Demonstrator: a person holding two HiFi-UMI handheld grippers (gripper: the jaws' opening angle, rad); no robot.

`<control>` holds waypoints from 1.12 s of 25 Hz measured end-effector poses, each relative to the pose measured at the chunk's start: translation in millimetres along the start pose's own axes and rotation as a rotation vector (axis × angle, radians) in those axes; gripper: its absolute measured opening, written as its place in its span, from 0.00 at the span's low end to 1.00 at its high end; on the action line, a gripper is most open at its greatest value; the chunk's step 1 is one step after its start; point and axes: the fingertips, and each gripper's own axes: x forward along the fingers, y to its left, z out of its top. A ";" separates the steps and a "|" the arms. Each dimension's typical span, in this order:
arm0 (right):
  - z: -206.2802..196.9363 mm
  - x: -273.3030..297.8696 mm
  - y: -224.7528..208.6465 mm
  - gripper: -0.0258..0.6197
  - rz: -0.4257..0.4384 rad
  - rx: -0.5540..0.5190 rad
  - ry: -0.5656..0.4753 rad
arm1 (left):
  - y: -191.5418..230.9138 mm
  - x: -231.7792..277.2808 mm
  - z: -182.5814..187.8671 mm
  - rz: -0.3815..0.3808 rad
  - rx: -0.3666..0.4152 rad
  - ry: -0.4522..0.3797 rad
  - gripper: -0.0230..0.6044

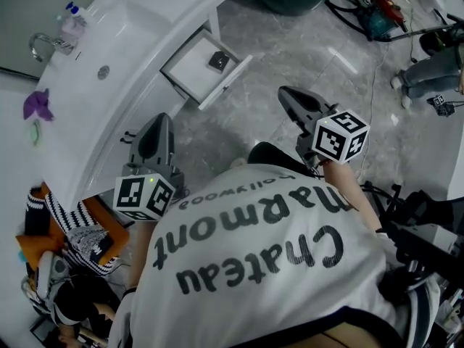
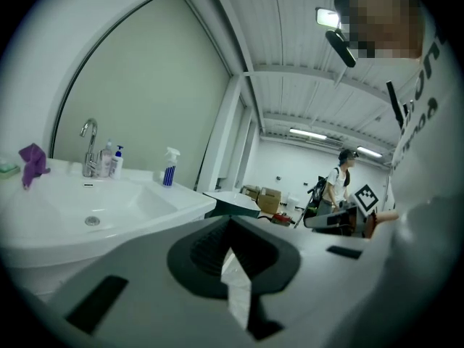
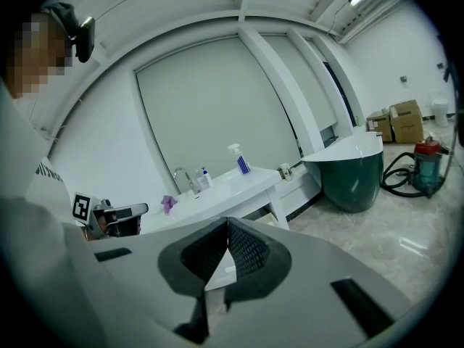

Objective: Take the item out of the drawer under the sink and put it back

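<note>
Head view shows a white sink (image 1: 181, 9) at the upper left, with the drawer (image 1: 192, 71) under it pulled out over the grey floor (image 1: 304, 49). The task's thing, a small dark item (image 1: 219, 61), lies inside the drawer, toward its right end, and neither gripper touches it. The left gripper (image 1: 159, 120) hangs near the sink's front edge, below and left of the drawer. The right gripper (image 1: 288, 94) is over the floor to the drawer's right, well apart from it. In each gripper view the jaws are clenched together with nothing between them, on both the left and the right. On the sink's surface stand a tap (image 1: 40, 46), a spray bottle (image 2: 169, 169) and a purple cloth (image 1: 36, 104). A dark green tub (image 3: 355, 172) sits beyond the sink.
</note>
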 end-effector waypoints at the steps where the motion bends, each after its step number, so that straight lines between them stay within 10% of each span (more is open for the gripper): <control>1: -0.6 -1.5 -2.1 0.06 -0.004 0.005 0.001 | 0.1 2.3 -2.2 0.004 -0.005 0.009 0.05; 9: -15.9 0.1 -30.0 0.06 -0.024 0.080 0.030 | -24.1 30.2 -12.5 -0.109 -0.023 0.075 0.05; 28: 22.6 73.7 -139.0 0.06 0.031 0.178 0.081 | -8.5 174.9 -56.6 -0.066 -0.115 0.236 0.05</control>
